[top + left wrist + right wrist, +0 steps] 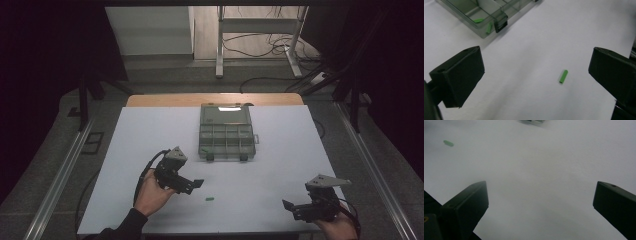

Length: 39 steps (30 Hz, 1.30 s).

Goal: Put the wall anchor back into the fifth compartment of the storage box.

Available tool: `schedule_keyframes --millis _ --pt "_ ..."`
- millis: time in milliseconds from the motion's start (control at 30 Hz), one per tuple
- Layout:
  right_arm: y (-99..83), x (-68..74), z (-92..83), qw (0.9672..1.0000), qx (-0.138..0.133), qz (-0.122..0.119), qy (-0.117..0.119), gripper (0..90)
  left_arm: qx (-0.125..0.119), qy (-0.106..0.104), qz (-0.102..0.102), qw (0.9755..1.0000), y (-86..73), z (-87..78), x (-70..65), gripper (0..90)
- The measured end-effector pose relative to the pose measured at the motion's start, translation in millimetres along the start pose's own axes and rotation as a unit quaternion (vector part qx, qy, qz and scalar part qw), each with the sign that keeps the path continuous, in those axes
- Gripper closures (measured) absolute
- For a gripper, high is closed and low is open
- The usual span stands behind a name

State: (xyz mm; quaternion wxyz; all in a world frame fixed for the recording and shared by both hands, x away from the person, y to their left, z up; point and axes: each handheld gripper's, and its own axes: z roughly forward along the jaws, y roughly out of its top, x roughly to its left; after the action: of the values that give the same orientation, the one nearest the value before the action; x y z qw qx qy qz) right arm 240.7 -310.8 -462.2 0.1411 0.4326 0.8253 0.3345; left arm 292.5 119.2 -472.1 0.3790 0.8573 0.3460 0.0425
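Observation:
A small green peg (210, 199) lies loose on the white table top (280, 165). My left gripper (193, 185) hovers just left of it, and its jaws stand open. In the left gripper view the peg (563, 76) rests on the table between and beyond the wide-open jaws of the left gripper (536, 72), touching neither. A clear compartment box (227, 132) stands open at the table's middle back; two green pegs (478, 20) lie in a compartment of the box (464, 10). My right gripper (292, 206) rests open at the front right corner, and between the jaws of the right gripper (541, 202) there is bare table. Far off to its left lies the peg (448, 143).
The box lid (226, 114) lies back toward the wooden far edge (215, 99). Metal rails (60, 170) run along both sides of the table. Beyond the table stand a desk frame (220, 45) and floor cables (270, 47).

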Motion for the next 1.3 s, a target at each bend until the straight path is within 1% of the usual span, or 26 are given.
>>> schedule_keyframes --millis 100,233,333,467,567,600,733,867,1000,1067,1100,1200,1233,1267,1300 --pt "0.0 0.1 0.0 1.0 0.0 0.0 0.0 0.6 0.01 0.005 0.009 0.9999 -2.7 1.3 -4.5 0.4" --pt "-0.1 0.4 0.0 1.0 -0.001 -0.001 0.0 0.7 0.017 0.0 0.006 0.9998 -6.0 4.5 -10.5 1.6" --pt "0.0 0.5 0.1 1.0 -0.001 -0.003 0.001 0.7 0.019 0.002 0.013 0.9997 -6.7 6.6 -17.6 3.4" --pt "0.0 0.6 0.0 1.0 -0.002 -0.002 0.001 0.7 0.027 -0.012 0.009 0.9995 -9.4 11.4 -22.2 4.7" --pt "0.0 0.7 0.0 1.0 -0.002 -0.005 0.001 0.7 0.04 -0.008 0.013 0.9991 -11.9 16.6 -24.6 7.5" --pt "0.0 0.8 0.0 1.0 -0.002 -0.005 0.001 0.7 0.043 -0.008 0.015 0.9989 -12.7 18.3 -25.5 9.3" --pt "0.0 0.8 0.1 1.0 -0.002 -0.006 0.001 0.7 0.055 -0.005 0.029 0.998 -14.6 26.2 -30.3 22.1" --pt "0.0 1.0 0.2 1.0 -0.001 -0.006 0.002 0.7 0.066 -0.013 0.03 0.9973 -15.8 35.5 -32.2 32.7" --pt "0.0 1.0 0.3 1.0 -0.001 -0.007 0.002 0.7 0.073 -0.021 0.026 0.9968 -17.1 44.2 -32.2 42.7" --pt "0.1 1.2 0.4 1.0 0.0 -0.006 0.002 0.7 0.083 -0.017 0.034 0.9958 -17.6 48.6 -34.2 46.9" --pt "0.1 1.2 0.4 1.0 0.0 -0.007 0.003 0.7 0.088 -0.017 0.038 0.9953 -18.0 50.7 -35.6 50.6" --pt "0.1 1.2 0.6 1.0 0.001 -0.007 0.003 0.7 0.095 -0.018 0.045 0.9943 -19.0 57.1 -40.0 58.7" --pt "0.1 1.1 0.7 1.0 0.001 -0.009 0.004 0.8 0.098 -0.015 0.051 0.9938 -18.9 58.4 -41.2 61.1" --pt "0.1 1.2 0.7 0.9999 0.002 -0.009 0.003 0.8 0.097 -0.015 0.053 0.9938 -19.1 59.8 -42.4 63.8" --pt "0.2 1.3 0.7 0.9999 0.003 -0.01 0.003 0.8 0.101 -0.017 0.059 0.993 -18.8 60.5 -42.7 66.1"
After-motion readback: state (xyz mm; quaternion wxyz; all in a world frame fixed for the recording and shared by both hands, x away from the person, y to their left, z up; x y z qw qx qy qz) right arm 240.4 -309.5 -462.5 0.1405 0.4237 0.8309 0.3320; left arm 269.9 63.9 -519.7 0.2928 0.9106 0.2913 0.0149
